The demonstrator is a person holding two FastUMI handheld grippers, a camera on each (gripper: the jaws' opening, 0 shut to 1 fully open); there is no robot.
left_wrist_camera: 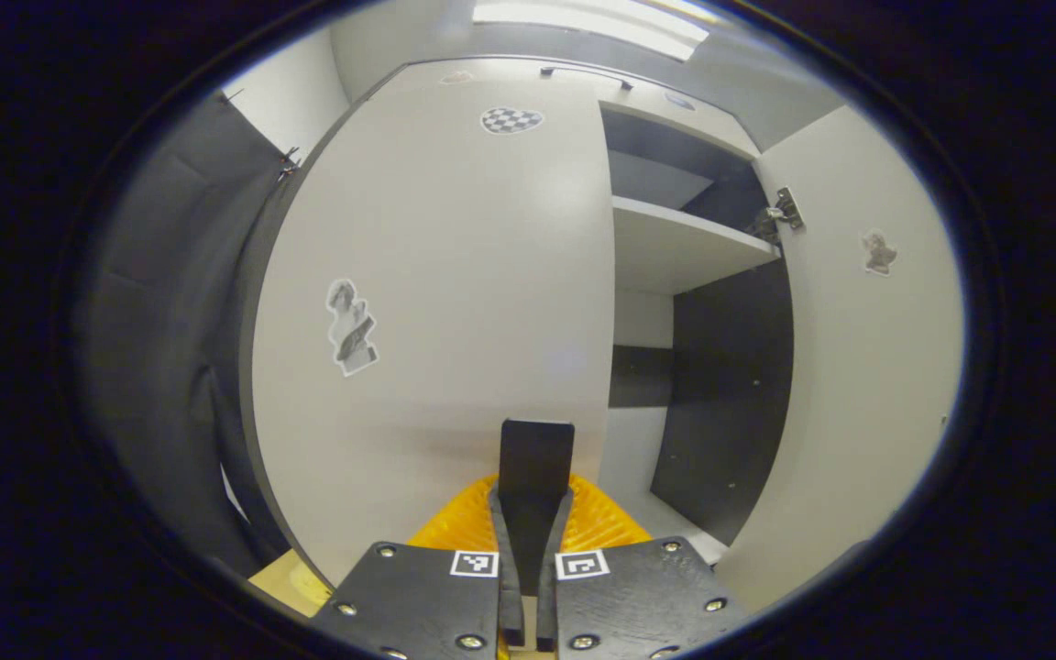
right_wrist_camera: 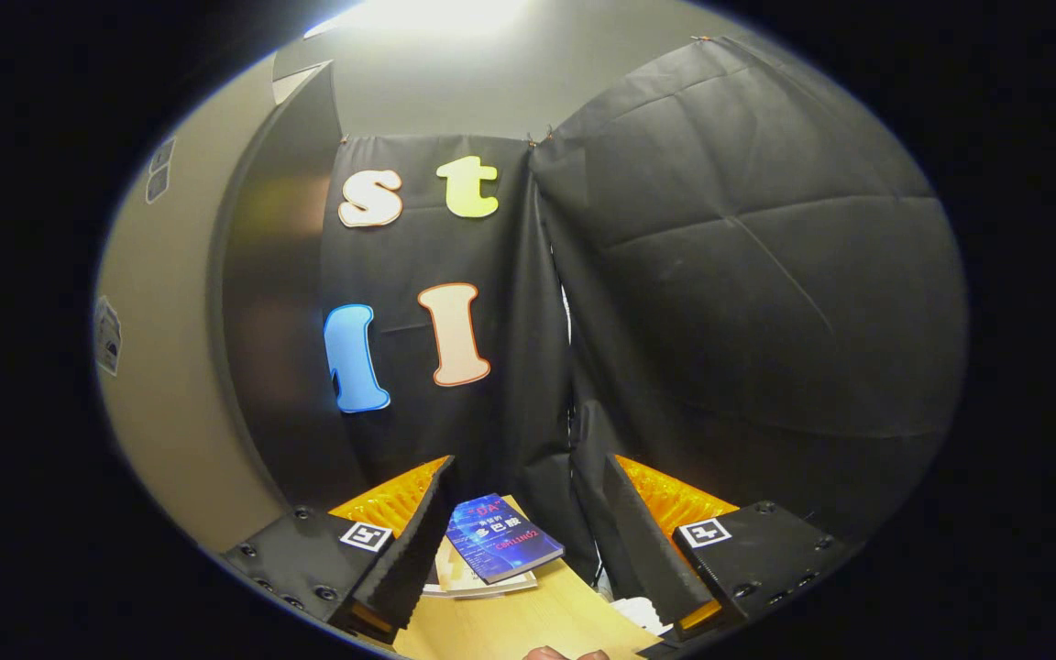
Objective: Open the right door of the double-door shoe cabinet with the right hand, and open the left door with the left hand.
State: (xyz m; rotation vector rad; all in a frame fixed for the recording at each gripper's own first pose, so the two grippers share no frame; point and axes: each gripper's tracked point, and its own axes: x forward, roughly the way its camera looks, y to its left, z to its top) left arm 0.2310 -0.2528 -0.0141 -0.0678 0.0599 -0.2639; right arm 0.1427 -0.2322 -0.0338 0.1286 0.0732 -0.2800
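Tongs first: in the left gripper view our left tongs sit close in front of the left door of the shoe cabinet, their two fingers pressed together around a dark flat tab, which we take to be the door's handle, though we cannot be sure of that. That door looks shut or nearly so, its pale face covering the left half of the cabinet, with a couple of stickers on it. To its right the right door stands swung wide, hinge showing at its upper inner edge, and the opening behind it shows a pale shelf with dark inner walls.

Turning to the right gripper view, our right tongs are spread well apart and hold nothing. They point away from the cabinet toward the black cloth wall. A dark panel edge with a pale face stands at the left; we judge it part of the cabinet or its open door, but cannot tell which. Below the fingers lies a wooden worktop with a blue book on a few other papers.

We judge the first half done: right door open, right tongs released. Pulling the left door open remains.
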